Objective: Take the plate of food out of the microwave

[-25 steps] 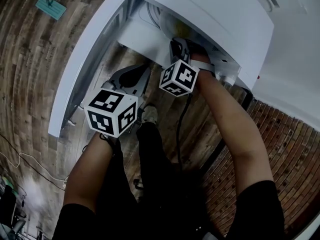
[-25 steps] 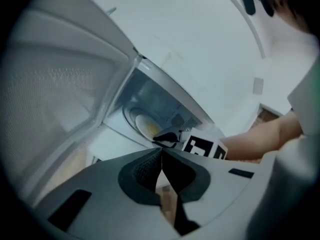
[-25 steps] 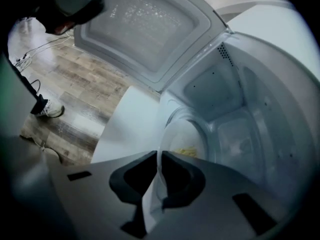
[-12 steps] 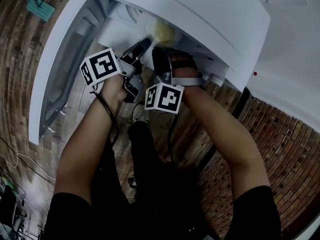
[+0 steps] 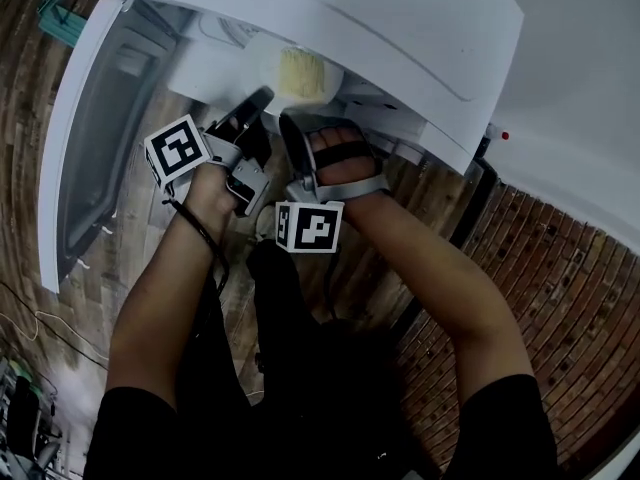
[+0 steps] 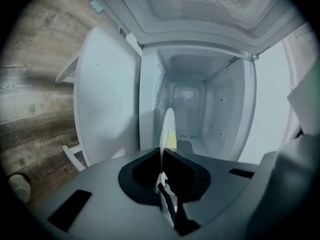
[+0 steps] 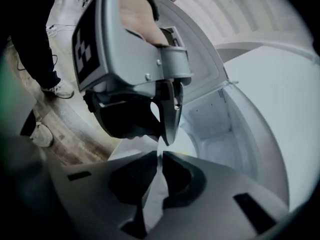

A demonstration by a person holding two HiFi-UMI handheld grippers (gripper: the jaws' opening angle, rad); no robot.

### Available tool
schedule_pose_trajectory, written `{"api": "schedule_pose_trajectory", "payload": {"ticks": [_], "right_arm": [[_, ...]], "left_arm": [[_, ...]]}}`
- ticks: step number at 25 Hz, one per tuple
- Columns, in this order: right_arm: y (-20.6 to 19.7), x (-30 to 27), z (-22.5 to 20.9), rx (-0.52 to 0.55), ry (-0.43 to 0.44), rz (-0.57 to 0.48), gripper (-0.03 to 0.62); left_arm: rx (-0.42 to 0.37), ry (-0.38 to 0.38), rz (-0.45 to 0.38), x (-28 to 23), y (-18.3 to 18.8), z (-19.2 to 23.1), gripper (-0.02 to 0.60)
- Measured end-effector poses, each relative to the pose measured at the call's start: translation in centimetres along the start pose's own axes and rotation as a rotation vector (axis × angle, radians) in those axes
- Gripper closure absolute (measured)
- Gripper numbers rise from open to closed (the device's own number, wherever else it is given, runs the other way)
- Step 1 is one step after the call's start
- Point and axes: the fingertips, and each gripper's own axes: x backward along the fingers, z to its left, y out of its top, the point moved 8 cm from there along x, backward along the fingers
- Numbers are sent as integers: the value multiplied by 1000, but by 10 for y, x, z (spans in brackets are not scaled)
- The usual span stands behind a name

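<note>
A white plate (image 5: 258,63) with yellow food (image 5: 302,71) sticks partly out of the open white microwave (image 5: 400,28). Both grippers hold its near rim. My left gripper (image 5: 262,98) has just been closing, and the plate's rim (image 6: 167,126), seen edge-on, is now pinched between its jaws. In the left gripper view (image 6: 162,151) the microwave's cavity (image 6: 200,104) lies straight beyond. My right gripper (image 5: 290,123) is shut on the rim just to the right. The right gripper view (image 7: 160,156) shows the thin plate edge (image 7: 159,146) between its pads and the left gripper (image 7: 167,126) close above.
The microwave door (image 5: 90,118) hangs open to the left. Below is a wood plank floor (image 5: 60,308) with a cable, and a brick wall (image 5: 540,268) stands at the right. A person's shoes (image 7: 60,89) are on the floor nearby.
The left gripper rose from below the door, rolled, and came up to the plate's rim beside the right one. The plate with food has slid further out of the microwave.
</note>
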Motion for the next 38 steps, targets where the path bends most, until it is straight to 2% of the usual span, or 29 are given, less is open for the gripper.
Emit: {"api": "schedule_pose_trajectory", "payload": {"ticks": [3,5,7,8,9,12,15,17,20,25,30,32,35,38], "right_arm": [[4,17,3,25,-95,-47,548],[11,37,3,24,-158,-99,509],[17,65,-1,-51,-205,-158,506],[19,80,-6,-136,-207,-177,562],[20,97,-11,-256,-187,-181,580],[15,145,-32,-712,-123,-112,582],[13,185,-58,-1074,-183,-57,582],[15,205,-76,-1238,-239,-50,582],[21,237,-103,-1405,-280,-46,582],[20,297,-158,-1533,-383,-120,582],[15,331,-214,-1551,-470,-171,582],[16,344,-231,-1574,-488,-177,582],[26,357,-253,-1601,-490,-182,582],[31,370,-284,-1587,-502,-224,582]], "left_arm": [[21,8,-56,15,-8,-10,572],[35,18,-101,31,-10,-18,572],[35,23,-139,50,-10,-29,572],[30,20,-152,60,-12,-36,572],[23,18,-159,70,-15,-44,572],[26,41,-154,104,-40,-65,572],[40,82,-132,134,-64,-91,572],[34,86,-116,148,-73,-116,572],[40,67,-87,165,-91,-161,572],[45,47,-92,181,-102,-244,572],[-12,-18,-126,172,-86,-327,572],[-31,-28,-124,173,-88,-354,572],[-66,5,-124,182,-91,-389,572],[-83,-25,-116,179,-96,-428,572]]}}
